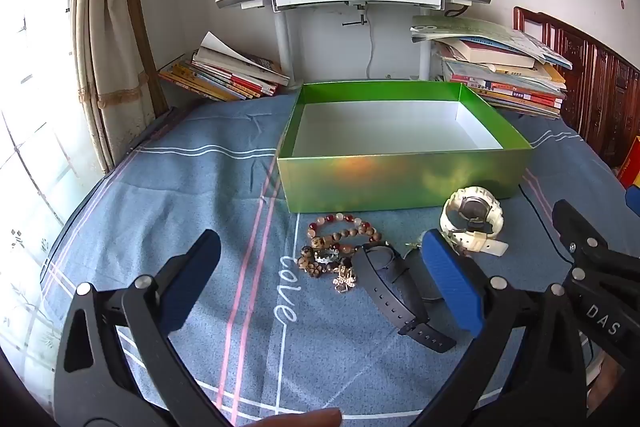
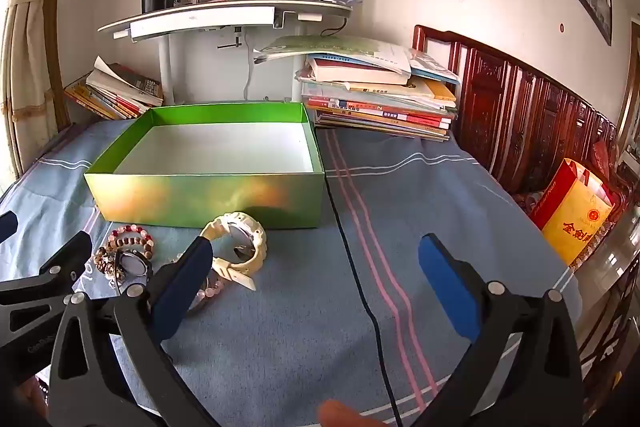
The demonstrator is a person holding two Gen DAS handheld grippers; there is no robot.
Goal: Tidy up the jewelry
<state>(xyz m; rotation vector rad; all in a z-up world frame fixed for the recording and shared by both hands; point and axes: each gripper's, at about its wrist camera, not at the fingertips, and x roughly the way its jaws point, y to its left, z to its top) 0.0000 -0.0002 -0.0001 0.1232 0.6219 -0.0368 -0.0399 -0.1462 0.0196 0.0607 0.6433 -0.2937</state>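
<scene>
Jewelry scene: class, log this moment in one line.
left tongs open | right tongs open | green box empty | watches, bracelets outside box

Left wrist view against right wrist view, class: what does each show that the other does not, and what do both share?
Only the left wrist view shows the black watch's strap laid out whole and the word "love" stitched on the blue cloth.

Only the right wrist view shows the yellow and red bag at the right edge.

Both show the empty green box, the white watch, the bead bracelets, book stacks, and open jaws on each gripper.
</scene>
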